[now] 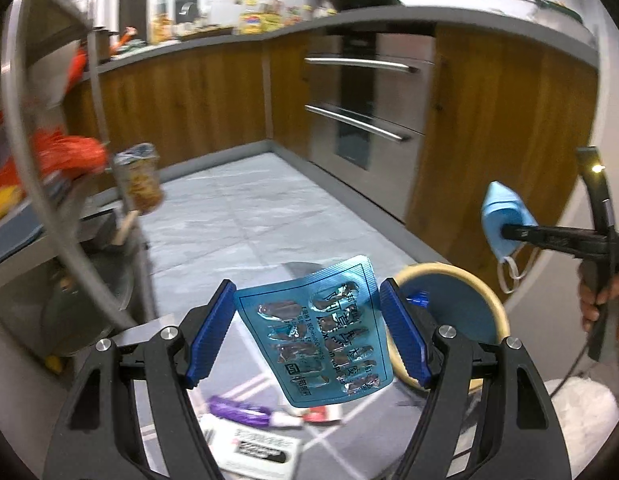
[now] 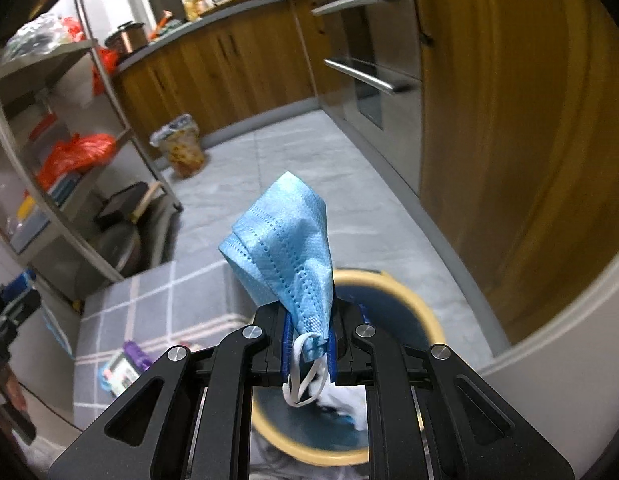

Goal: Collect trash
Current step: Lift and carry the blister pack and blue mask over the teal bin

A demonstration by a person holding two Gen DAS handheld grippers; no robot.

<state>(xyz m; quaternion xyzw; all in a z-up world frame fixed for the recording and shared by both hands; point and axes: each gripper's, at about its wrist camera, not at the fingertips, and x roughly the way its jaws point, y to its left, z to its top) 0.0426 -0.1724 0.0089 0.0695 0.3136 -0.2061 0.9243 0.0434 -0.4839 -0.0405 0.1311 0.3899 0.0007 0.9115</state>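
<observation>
Your left gripper [image 1: 307,334] clamps an emptied blue blister pack [image 1: 315,334] by its two side edges, the blue pads [image 1: 211,334] pressed against the foil at lower centre of the left wrist view. Your right gripper [image 2: 308,346] is closed nearly flat on a folded blue face mask [image 2: 283,248]; the mask rises above the jaws and its white ear loop [image 2: 303,380] hangs below them.

Just beyond both tools stands a round bin [image 2: 419,312] with a yellow rim and dark blue inside. In the right wrist view it sits directly under the mask, with white material inside it.

The floor is grey tile [image 1: 245,208] with a grey checked mat [image 2: 149,300] in the lower left, carrying a purple wrapper [image 1: 237,412] and printed packaging [image 1: 261,446]. Wooden cabinets [image 1: 181,96] and a steel oven front [image 1: 369,100] with bar handles run across the upper frame under a cluttered grey worktop [image 1: 213,42]. A metal shelf rack [image 2: 41,60] at left holds red bags [image 2: 77,154].

Only the left wrist view shows your right hand [image 1: 601,300] and the mask from the side, at the right edge. Only the right wrist view shows clearly a patterned lined basket [image 2: 181,146] standing on the tile beside the rack.
</observation>
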